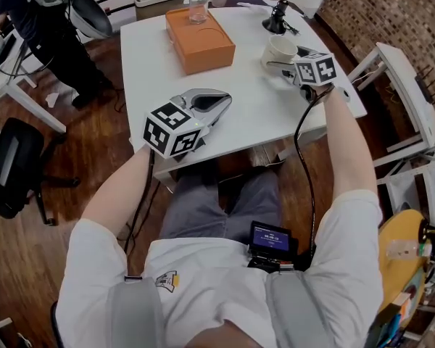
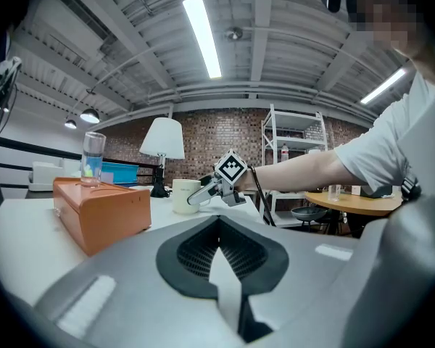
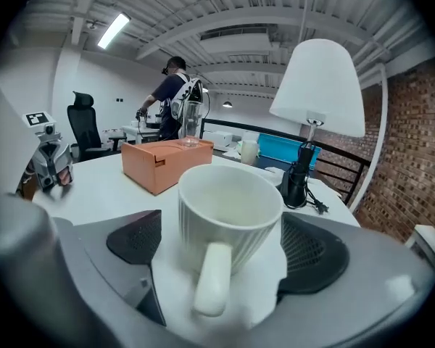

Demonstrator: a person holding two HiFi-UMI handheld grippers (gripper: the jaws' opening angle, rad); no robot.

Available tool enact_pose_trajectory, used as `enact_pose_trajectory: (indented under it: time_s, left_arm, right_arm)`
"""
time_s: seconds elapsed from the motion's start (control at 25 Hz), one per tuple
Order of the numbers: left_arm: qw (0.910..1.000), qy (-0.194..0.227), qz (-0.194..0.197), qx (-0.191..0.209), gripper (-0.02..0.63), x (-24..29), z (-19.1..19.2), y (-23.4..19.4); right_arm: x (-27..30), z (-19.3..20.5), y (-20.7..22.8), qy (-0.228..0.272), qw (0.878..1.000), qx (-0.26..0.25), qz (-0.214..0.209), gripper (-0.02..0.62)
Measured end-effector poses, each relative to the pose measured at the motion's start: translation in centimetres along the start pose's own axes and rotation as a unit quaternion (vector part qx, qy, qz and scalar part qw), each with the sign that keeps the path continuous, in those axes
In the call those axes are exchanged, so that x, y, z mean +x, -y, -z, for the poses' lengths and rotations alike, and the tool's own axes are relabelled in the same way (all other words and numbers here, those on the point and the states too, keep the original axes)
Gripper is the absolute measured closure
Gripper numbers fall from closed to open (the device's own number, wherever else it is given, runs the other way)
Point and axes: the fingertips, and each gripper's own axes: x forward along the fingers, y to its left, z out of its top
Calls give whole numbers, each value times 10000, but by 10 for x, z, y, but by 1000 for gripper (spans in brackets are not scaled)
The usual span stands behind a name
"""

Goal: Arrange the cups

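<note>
left tool (image 1: 219, 102), frame centre-left: jaws closed, forearm extended. right tool (image 1: 286, 62), upper right: jaws fully apart, arm outstretched.

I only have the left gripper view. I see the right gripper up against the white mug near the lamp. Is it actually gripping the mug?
Observer: No. In the right gripper view, the right gripper has its jaws wide apart. The mug stands between them, and neither jaw seems to press on it.
Operator: Which way does the handle point?
Observer: The handle points straight back at that gripper's camera, between the jaws.
Operator: Is there anything inside the mug?
Observer: It looks empty from above the rim.
</note>
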Motion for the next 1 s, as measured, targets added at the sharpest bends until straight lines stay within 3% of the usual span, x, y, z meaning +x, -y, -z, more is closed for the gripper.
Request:
enact_pose_trajectory:
  time_s: [0.08, 0.24, 0.36, 0.48, 0.68, 0.8, 1.0]
  left_arm:
    - [10000, 3, 8, 9, 606, 0, 0, 0]
    - [10000, 16, 4, 23, 606, -2, 0, 0]
    - [9999, 94, -38, 34, 606, -4, -3, -2]
    - [9998, 178, -105, 50, 603, -6, -6, -7]
    - [9995, 151, -284, 33, 578, -8, -4, -16]
    - [9993, 102, -355, 8, 527, -7, -3, -19]
    - [9996, 39, -278, 29, 336, -3, -3, -18]
  right_arm:
    - [4, 2, 4, 41, 9999, -33, 119, 155]
    - [3, 1, 2, 286, 9995, -117, -47, 178]
    - [-5, 2, -21, 312, 9952, -545, -752, 179]
    - [-19, 3, -63, 344, 9804, -1055, -1625, 178]
    - [-31, -1, -132, 458, 9559, -1545, -2456, 179]
    - [-33, -6, -161, 542, 9440, -1724, -2760, 179]
    - [-34, -12, -193, 675, 9286, -1875, -3129, 179]
